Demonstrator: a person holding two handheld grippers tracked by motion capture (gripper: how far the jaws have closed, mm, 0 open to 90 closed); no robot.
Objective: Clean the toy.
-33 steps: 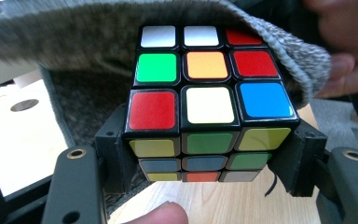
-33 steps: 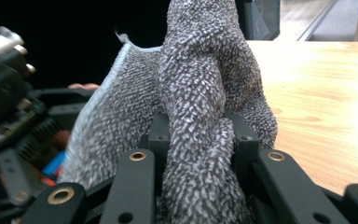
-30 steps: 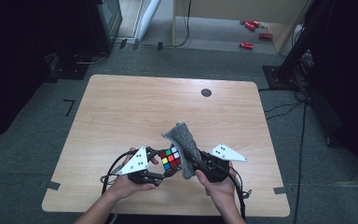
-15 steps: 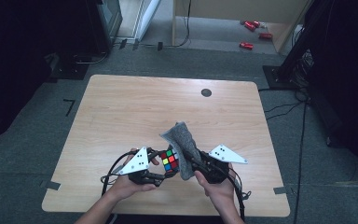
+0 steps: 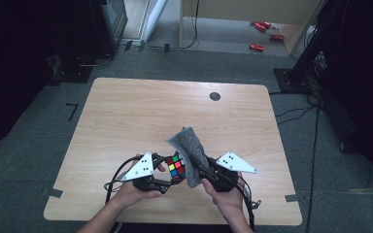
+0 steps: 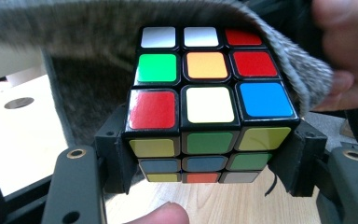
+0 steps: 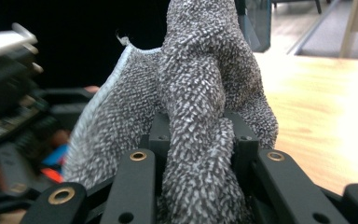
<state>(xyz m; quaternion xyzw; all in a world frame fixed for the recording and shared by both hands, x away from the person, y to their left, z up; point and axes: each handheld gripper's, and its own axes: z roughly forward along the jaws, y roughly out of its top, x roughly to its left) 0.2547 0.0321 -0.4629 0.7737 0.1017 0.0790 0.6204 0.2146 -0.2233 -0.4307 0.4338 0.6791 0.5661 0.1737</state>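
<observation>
The left gripper [image 6: 205, 177] clamps the Rubik's cube [image 6: 207, 109]; the right gripper [image 7: 198, 140] (jaws pinching the grey cloth [image 7: 205, 93]) should wipe from 3 o'clock, pressing gently.

In the left gripper view the grey cloth [image 6: 98, 28] is blurred along the top of the frame and cut off by its upper edge, and it hides the back of the puzzle cube [image 6: 209, 105]. In the right gripper view the cloth covers the gap between the jaws, and the left gripper [image 7: 9, 107] at the left edge is a dark blur. In the high view the red objects [image 5: 264, 34] on the floor at the upper right are too small to identify.
</observation>
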